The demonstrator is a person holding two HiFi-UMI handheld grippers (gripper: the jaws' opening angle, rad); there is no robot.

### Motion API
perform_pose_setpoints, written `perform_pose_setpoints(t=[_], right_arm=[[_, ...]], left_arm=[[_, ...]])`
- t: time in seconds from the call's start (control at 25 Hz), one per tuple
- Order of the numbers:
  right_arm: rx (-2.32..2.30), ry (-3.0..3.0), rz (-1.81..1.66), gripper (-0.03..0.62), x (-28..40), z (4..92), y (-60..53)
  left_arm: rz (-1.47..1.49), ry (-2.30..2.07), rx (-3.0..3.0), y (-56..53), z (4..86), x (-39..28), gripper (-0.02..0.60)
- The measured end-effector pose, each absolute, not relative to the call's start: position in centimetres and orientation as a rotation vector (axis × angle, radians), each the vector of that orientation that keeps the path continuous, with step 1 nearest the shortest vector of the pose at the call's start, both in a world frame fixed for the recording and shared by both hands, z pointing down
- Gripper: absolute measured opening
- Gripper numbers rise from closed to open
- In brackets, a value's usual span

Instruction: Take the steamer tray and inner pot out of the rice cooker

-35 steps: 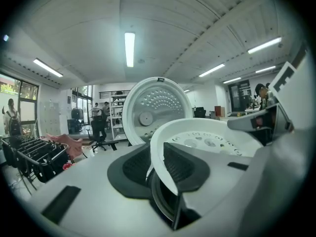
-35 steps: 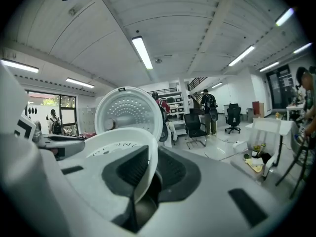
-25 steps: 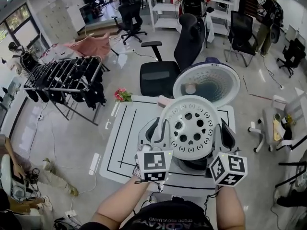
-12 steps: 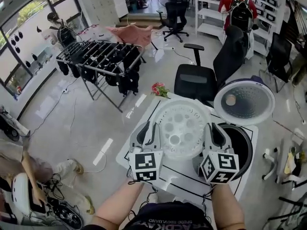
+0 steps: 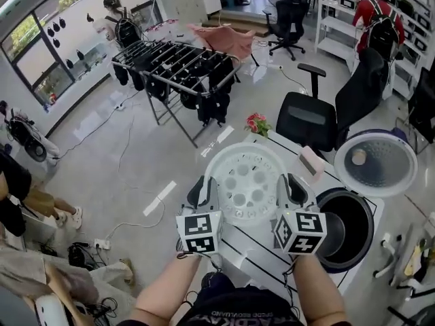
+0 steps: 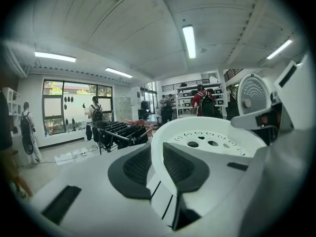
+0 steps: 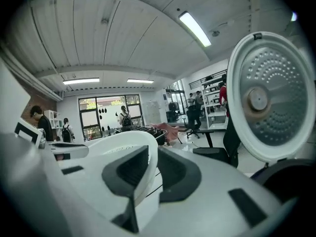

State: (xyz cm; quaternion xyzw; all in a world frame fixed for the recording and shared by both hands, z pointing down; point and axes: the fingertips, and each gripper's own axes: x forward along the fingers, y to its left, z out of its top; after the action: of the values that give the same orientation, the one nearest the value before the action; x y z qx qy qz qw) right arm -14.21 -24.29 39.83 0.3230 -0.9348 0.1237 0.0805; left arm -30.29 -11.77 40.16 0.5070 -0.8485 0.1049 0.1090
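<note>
A white round steamer tray [image 5: 248, 182] with several holes hangs in the air above the table's left part, gripped at both sides. My left gripper [image 5: 204, 194] is shut on its left rim and my right gripper [image 5: 289, 190] on its right rim. In the left gripper view the tray's wall [image 6: 217, 137] sits between the two dark pads of the left gripper [image 6: 157, 164]. In the right gripper view the tray's rim [image 7: 129, 143] is pinched by the right gripper [image 7: 152, 169]. The rice cooker [image 5: 370, 240] stands to the right, lid [image 5: 376, 161] raised, with the dark inner pot [image 5: 343, 223] inside.
The white table [image 5: 255, 253] has black lines on it. A pink box [image 5: 312, 161] and flowers [image 5: 257, 123] sit at its far edge. Behind it stands a black office chair [image 5: 319, 117], and a drying rack [image 5: 177, 66] stands far left. The open lid [image 7: 274, 98] looms at the right.
Both grippers have carried the steamer tray leftward, off the open cooker and over the table's left part. The cooker with its pot now lies uncovered at the right.
</note>
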Motion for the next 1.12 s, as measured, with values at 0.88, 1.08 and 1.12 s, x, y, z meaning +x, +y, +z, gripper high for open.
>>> perform_pose_setpoints(t=[0.88, 1.08, 1.12], right_arm=[[1.377, -2.452, 0.572, 0.058, -21.0, 53.2, -31.7], [1.451, -2.384, 0.59, 0.057, -21.0, 56.0, -33.3], [1.461, -2.368, 0.597, 0.057, -21.0, 56.7, -33.6]], left_arm=[[0.484, -2.047, 1.835, -24.8, 54.1, -40.1, 0.081], [0.517, -1.947, 1.895, -27.5, 57.4, -40.5, 0.083], [0.523, -1.931, 1.901, -28.0, 58.0, -40.5, 0.083]])
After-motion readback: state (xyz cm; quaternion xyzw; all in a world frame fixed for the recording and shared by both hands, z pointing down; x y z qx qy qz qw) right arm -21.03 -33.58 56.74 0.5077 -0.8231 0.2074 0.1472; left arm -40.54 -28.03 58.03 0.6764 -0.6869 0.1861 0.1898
